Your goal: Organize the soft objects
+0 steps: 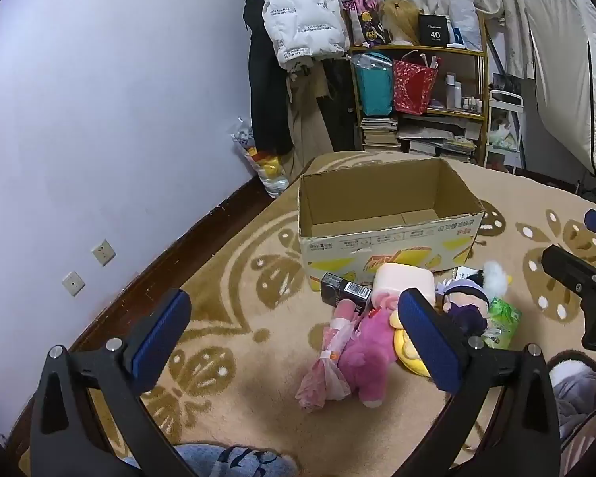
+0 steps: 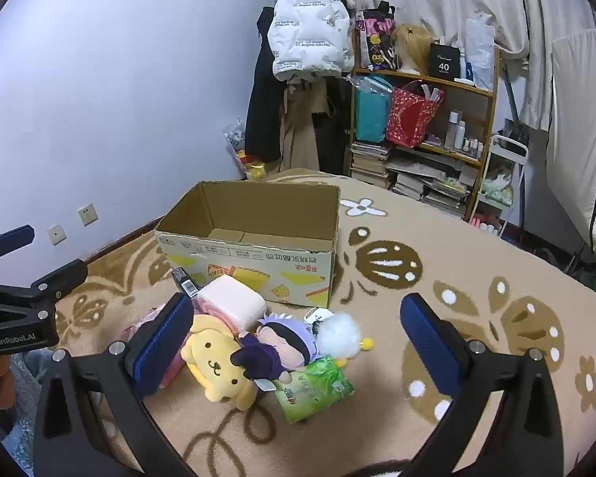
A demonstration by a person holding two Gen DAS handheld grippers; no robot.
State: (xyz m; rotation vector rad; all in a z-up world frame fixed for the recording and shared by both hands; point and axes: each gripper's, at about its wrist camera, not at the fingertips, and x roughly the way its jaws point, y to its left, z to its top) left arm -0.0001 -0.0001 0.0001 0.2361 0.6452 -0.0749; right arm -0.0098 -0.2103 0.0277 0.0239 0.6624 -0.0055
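An open cardboard box stands on the beige rug, nothing visible inside it. In front of it lies a heap: a pink plush, a yellow dog plush, a dark-haired doll, a white fluffy toy, a pink-and-white roll cushion, a green tissue pack and a small black box. My left gripper hovers open over the rug left of the heap. My right gripper is open above the doll and tissue pack.
A shelf with bags, bottles and stacked books stands behind the box, with coats hanging beside it. A wall with sockets runs along the left. A white rack is at the right. A slippered foot is near the heap.
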